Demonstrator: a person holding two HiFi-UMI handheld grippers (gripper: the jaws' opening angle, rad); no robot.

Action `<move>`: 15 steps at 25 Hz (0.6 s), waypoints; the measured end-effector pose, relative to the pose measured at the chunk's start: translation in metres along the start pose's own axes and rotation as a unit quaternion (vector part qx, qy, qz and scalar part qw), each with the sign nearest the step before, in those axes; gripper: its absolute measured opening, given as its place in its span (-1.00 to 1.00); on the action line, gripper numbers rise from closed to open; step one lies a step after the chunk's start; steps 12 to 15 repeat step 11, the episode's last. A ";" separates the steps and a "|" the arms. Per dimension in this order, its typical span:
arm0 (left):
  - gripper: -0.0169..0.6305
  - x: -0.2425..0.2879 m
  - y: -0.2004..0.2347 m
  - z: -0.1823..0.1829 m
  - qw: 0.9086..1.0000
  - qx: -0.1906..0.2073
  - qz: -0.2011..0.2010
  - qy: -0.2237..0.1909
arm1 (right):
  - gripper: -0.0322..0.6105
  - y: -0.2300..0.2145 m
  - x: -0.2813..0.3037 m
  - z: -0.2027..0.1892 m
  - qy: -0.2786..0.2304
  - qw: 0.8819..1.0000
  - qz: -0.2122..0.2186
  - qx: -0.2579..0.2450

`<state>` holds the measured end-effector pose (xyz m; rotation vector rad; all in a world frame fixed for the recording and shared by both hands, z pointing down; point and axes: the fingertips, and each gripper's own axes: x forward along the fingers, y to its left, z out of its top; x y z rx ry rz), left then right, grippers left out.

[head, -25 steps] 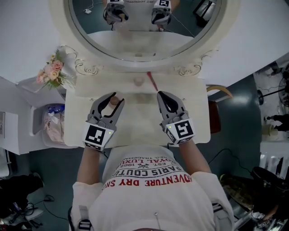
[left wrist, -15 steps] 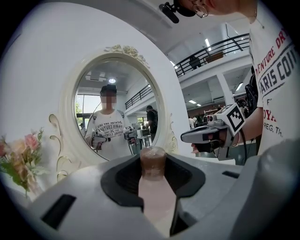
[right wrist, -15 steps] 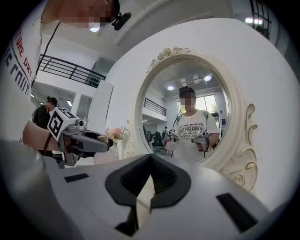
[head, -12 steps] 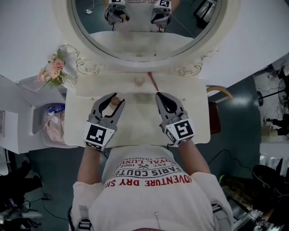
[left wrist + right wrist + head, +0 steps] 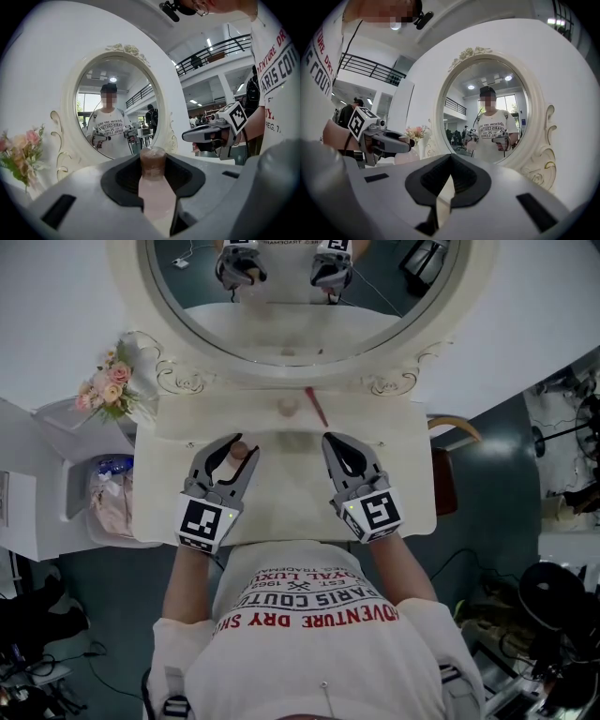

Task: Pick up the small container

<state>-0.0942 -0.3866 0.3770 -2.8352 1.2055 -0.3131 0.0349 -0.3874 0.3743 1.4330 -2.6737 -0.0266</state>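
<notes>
Head view: steeply downward over the dressing table (image 5: 286, 498). Gripper views: low, close, facing the oval mirror (image 5: 112, 112), shared by all three.

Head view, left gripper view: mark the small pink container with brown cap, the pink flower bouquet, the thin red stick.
Small pink container with brown cap (image 5: 156, 190): left gripper view, pink body below the cap.
Pink flower bouquet (image 5: 108, 385): head view, blossoms.
Thin red stick (image 5: 316, 408): head view, mid-length.

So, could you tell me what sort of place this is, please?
Probably a dressing-table setup staged inside a large public hall: an ornate cream vanity table with an oval mirror, a flower bouquet beside it, and balcony railings beyond.
</notes>
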 end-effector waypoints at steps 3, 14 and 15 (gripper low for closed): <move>-0.51 0.000 -0.001 -0.002 1.000 -0.004 0.001 0.001 | -0.91 0.002 -0.001 0.000 0.001 1.000 0.002 0.000; -0.51 -0.002 -0.004 -0.003 1.000 -0.007 0.000 -0.002 | -0.91 0.008 -0.001 0.000 0.000 1.000 0.006 -0.003; -0.51 -0.002 -0.004 -0.003 1.000 -0.007 0.000 -0.002 | -0.91 0.008 -0.001 0.000 0.000 1.000 0.006 -0.003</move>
